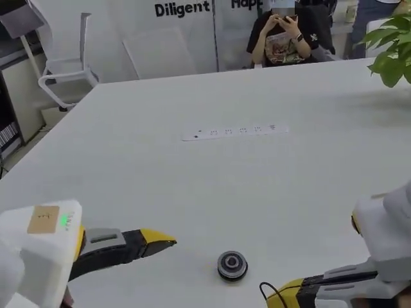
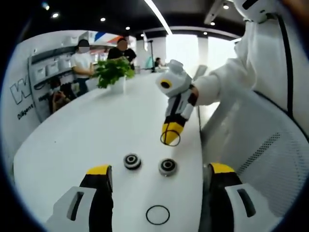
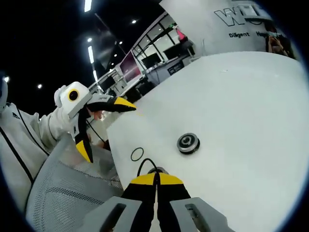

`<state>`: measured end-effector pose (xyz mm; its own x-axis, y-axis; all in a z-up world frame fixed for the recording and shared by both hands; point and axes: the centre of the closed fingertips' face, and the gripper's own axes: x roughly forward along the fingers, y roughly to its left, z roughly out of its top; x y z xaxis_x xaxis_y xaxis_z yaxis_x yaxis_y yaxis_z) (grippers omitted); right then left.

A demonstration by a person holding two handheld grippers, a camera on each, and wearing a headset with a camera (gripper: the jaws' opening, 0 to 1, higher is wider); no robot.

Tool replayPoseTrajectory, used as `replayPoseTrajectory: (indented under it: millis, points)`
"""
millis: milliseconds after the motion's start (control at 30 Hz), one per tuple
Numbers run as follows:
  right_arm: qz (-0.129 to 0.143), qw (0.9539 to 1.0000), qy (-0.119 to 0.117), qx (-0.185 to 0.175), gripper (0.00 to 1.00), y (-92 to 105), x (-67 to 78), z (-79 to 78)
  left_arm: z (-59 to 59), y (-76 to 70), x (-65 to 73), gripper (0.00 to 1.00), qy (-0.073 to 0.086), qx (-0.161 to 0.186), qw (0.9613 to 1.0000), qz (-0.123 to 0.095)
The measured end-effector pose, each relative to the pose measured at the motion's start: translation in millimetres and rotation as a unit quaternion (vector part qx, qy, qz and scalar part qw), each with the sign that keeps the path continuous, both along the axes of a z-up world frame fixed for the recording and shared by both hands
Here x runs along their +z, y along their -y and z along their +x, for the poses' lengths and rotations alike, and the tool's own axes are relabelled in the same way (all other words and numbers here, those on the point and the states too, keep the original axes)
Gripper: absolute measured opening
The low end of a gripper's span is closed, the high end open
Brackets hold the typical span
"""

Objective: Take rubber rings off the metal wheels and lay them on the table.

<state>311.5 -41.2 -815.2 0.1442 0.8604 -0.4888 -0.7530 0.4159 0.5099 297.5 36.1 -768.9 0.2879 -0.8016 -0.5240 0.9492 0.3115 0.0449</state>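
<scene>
Head view's lower edge cuts off the right gripper [image 1: 286, 296].

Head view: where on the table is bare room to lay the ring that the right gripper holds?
Bare: the white tabletop between the white power strip and the round metal wheel. Crowded: the near edge, with that wheel, the open left gripper and the right gripper shut on its black rubber ring.

Two metal wheels [image 2: 132, 161] [image 2: 167, 166] lie flat, one rubber ring [image 2: 158, 215] beside them, second ring [image 3: 146, 161] in right tongs [image 3: 156, 176].
</scene>
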Motion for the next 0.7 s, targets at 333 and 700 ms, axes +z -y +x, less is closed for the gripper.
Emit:
replayPoseTrajectory:
  millis: [333,700]
  points:
    - [0.002,1.0000,0.005,0.006,0.00,-2.9,9.5,2.1,-0.7,-29.1,15.1,0.90,0.012,0.038,0.9991,-0.010]
    - [0.003,0.9995,0.018,0.024,0.00,-13.8,27.0,2.2,-7.5,-63.0,26.6,0.99,0.022,0.081,0.9961,-0.029]
